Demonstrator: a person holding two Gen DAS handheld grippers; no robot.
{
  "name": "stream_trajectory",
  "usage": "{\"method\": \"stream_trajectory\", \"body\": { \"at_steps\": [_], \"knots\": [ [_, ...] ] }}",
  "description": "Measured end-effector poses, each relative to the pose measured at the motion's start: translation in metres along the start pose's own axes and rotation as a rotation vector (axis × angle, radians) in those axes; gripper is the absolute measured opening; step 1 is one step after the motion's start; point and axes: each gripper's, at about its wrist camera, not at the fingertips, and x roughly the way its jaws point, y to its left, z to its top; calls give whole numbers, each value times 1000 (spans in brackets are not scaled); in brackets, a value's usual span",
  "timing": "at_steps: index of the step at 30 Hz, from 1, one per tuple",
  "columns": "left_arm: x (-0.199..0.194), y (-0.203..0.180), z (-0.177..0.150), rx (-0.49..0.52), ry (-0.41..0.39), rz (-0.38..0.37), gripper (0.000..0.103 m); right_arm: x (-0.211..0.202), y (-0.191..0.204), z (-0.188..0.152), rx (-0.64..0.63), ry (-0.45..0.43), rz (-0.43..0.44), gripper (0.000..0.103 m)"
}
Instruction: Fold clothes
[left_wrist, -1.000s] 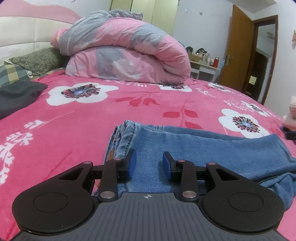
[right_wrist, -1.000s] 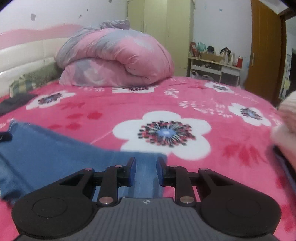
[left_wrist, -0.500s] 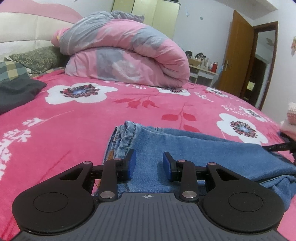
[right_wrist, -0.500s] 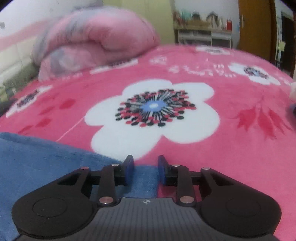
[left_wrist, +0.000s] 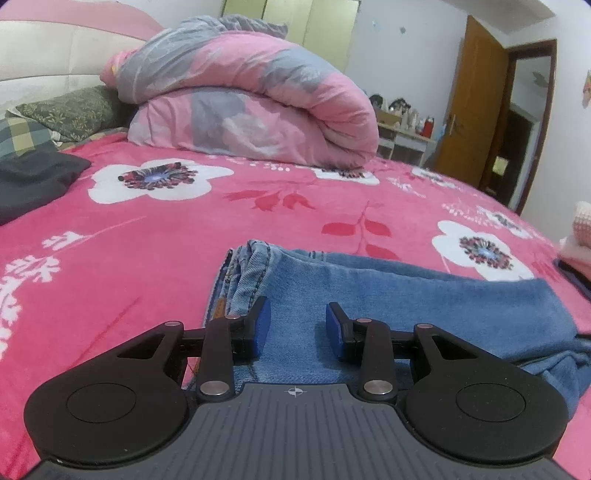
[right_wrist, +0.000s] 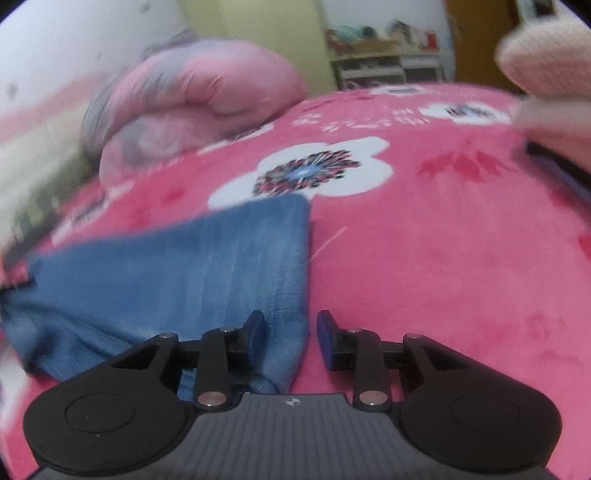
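Folded blue jeans (left_wrist: 388, 295) lie flat on the pink flowered bedspread (left_wrist: 147, 240). Their waistband end, with seams and a tan label, sits just ahead of my left gripper (left_wrist: 297, 325), which hovers open over the denim with nothing between its blue pads. In the right wrist view the jeans (right_wrist: 177, 266) show their other end, a straight hem edge. My right gripper (right_wrist: 291, 334) is open above that edge, its left finger over denim and its right finger over the bedspread (right_wrist: 443, 258). This view is blurred.
A rolled pink and grey quilt (left_wrist: 243, 92) lies at the head of the bed with pillows (left_wrist: 70, 110) and a dark garment (left_wrist: 33, 181) at the left. Pale pink clothes (right_wrist: 546, 74) sit at the right. A shelf unit and wooden door (left_wrist: 469, 110) stand beyond.
My right gripper has pulled back and swung, so the jeans' hem end now shows ahead of it. The left gripper has barely shifted. Both stayed open.
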Motion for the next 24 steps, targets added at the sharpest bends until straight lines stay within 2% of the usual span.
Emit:
{"method": "stream_trajectory", "body": {
  "at_steps": [3,7,8,10,11,12,14,19,24],
  "knots": [
    [0,0,3,7,24,-12,39,-28,11,8,-20,-56,-14,32],
    [0,-4,3,25,33,1,39,-40,27,-10,-144,-77,-5,32],
    [-1,-6,3,31,36,6,40,-26,27,-21,-184,-36,-57,40],
    [-10,-11,4,42,27,22,41,-17,18,-34,-169,-68,-50,42],
    [-15,-14,5,48,21,29,44,-22,16,-29,-121,-64,-45,42],
    [-20,-17,5,53,16,37,52,-28,15,-24,-72,-64,-55,42],
    [-30,-22,6,64,5,53,61,-41,25,-26,-61,-82,-101,43],
    [-59,-35,0,28,1,54,68,-69,65,-66,-151,-123,-161,45],
    [-77,-53,-8,-3,35,42,84,-72,90,-99,-244,-125,-240,52]
  ]
}}
